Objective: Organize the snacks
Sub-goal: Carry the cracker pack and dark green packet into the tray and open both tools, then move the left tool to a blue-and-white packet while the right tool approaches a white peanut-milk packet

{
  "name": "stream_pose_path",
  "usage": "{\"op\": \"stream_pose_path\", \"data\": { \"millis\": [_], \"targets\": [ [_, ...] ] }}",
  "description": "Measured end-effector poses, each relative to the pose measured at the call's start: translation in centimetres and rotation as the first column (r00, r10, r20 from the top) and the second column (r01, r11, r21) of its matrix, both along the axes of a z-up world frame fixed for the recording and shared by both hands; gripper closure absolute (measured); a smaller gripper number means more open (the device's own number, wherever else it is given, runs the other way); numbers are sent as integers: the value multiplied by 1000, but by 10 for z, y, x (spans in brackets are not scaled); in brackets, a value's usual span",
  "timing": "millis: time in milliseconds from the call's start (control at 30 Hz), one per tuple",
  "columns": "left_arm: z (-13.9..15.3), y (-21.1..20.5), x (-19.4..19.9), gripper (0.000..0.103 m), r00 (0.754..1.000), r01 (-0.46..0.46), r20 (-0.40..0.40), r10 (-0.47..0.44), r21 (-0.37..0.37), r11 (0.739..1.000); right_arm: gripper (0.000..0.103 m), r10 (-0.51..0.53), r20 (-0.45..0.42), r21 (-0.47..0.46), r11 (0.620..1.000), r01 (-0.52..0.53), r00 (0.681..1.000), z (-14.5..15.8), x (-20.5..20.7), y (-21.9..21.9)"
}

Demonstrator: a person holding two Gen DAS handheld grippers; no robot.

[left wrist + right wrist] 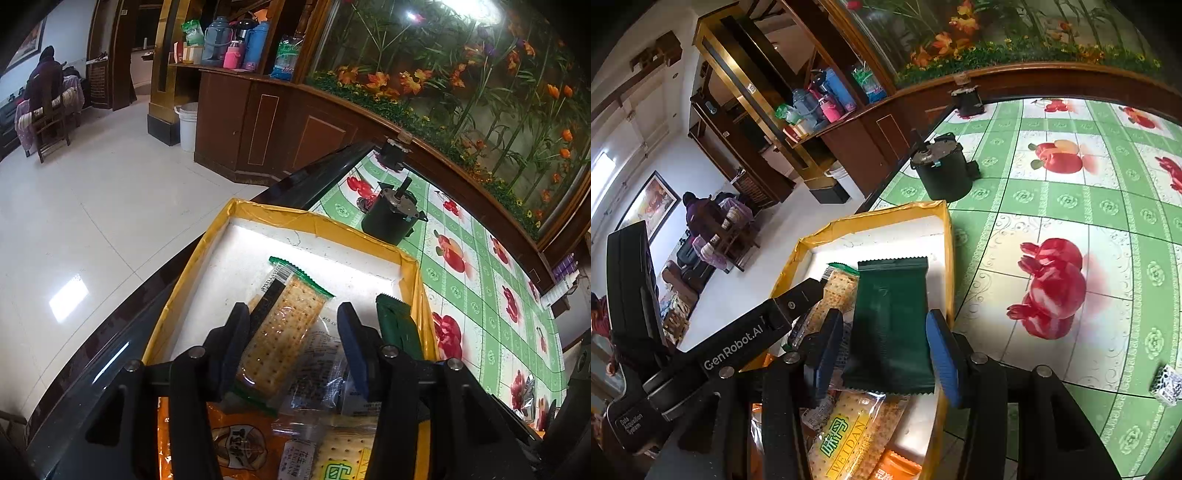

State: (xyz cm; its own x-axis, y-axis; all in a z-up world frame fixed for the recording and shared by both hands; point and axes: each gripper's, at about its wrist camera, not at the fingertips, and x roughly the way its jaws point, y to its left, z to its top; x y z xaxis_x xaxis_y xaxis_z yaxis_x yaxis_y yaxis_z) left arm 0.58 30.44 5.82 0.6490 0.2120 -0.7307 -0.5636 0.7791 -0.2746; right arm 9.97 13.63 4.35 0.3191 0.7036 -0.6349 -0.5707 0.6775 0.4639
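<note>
Snacks: several packets lay inside the yellow-taped foam box [388, 254].
Surface: table [1071, 206] under a green checked cloth with red fruit prints; box sat at its edge, beside the white tile floor [92, 206].
Room: wooden cabinet [258, 122] beyond the box, bottles and flasks on its shelf; flower mural behind the table.
Motor: dark cylindrical unit [391, 218] stood on the cloth just past the box's far wall.
Cracker pack: clear wrapper, green serrated ends [284, 328], lying in the box.
Green packet: dark, matte, serrated ends [890, 321], against the box's right wall.
Left gripper [291, 350]: jaws wide, straddling the cracker pack, not pinching it.
Right gripper [886, 354]: jaws wide around the green packet; contact not discernible.
</note>
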Motion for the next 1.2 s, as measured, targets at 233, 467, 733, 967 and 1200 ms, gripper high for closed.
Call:
{"op": "stream_pose_path", "data": {
  "millis": [233, 467, 733, 967, 1200],
  "targets": [
    [2, -10, 6, 51, 999, 27, 21, -27, 15, 1000, 50, -3, 14, 27, 1000, 2, 1000, 13, -7, -23],
    [3, -16, 8, 51, 999, 45, 27, -46, 36, 998, 51, -55, 0, 52, 997, 55, 998, 20, -10, -80],
    [26, -47, 1, 51, 975, 146, 150, -161, 111, 983, 51, -261, 60, -31, 964, 263, 964, 14, -10, -209],
    [43, -99, 3, 51, 908, 347, 204, -366, 123, 930, 51, -380, -83, -56, 925, 377, 921, -17, 14, -261],
    [51, -150, 7, 51, 849, 489, 163, -503, 118, 864, 51, -251, -186, 15, 966, 259, 950, -23, 8, -243]
  ]
}}
